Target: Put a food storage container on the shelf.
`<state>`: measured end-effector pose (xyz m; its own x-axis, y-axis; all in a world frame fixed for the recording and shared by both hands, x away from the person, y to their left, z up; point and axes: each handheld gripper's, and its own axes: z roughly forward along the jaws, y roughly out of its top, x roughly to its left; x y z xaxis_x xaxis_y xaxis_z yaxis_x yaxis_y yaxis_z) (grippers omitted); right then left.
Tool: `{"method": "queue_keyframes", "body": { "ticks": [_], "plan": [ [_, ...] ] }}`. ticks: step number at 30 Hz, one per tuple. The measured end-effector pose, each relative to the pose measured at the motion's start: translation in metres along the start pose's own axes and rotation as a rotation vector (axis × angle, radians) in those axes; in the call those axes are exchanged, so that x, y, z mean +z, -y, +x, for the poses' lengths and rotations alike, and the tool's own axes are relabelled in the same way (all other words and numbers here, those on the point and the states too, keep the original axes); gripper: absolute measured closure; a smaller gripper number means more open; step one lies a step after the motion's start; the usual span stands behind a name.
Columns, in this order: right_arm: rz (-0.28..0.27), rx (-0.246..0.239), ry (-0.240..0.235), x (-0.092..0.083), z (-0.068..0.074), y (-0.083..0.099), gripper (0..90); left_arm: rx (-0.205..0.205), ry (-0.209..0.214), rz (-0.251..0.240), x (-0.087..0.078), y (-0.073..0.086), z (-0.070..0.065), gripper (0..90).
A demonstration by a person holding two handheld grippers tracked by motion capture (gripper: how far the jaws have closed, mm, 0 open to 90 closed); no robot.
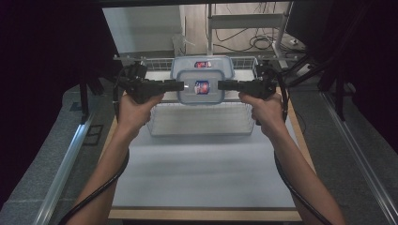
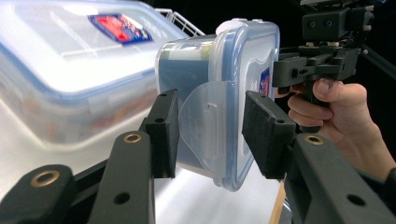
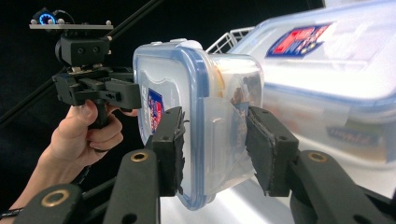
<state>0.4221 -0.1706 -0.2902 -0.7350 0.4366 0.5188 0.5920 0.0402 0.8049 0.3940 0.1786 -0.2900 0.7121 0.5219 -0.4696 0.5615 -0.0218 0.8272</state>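
A small clear container with a blue-rimmed lid and a red-and-blue label [image 1: 202, 86] hangs in the air over a wire basket [image 1: 199, 125]. It is turned on its side. My left gripper [image 1: 180, 86] is shut on its left end, the pads either side of the lid latch [image 2: 205, 126]. My right gripper [image 1: 220, 86] is shut on the opposite end, its pads pinching the lid edge and wall [image 3: 212, 135]. Each gripper view shows the small container [image 2: 224, 79] [image 3: 187, 79] close up, with the other gripper and hand beyond.
A larger container with the same lid [image 1: 202, 64] lies in the far part of the basket, just behind the held one [image 2: 60, 70] [image 3: 327, 70]. The pale table top [image 1: 202, 173] stretches towards me. Metal rails run down both sides, and cables lie on the floor at the back.
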Motion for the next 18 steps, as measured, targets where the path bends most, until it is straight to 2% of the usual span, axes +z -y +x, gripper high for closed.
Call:
{"method": "queue_keyframes", "body": {
  "ticks": [7,12,18],
  "plan": [
    [-0.015,-0.006,0.007,-0.002,-0.001,-0.018,57.8,0.01,0.003,-0.011,0.002,-0.019,0.003,57.0],
    [-0.03,0.0,0.006,0.001,-0.005,-0.033,57.8,-0.009,0.001,-0.024,0.004,-0.035,0.008,56.9],
    [-0.029,0.017,0.01,0.007,-0.013,-0.045,57.8,-0.028,0.003,-0.037,0.007,-0.043,0.018,56.9]
  ]
}}
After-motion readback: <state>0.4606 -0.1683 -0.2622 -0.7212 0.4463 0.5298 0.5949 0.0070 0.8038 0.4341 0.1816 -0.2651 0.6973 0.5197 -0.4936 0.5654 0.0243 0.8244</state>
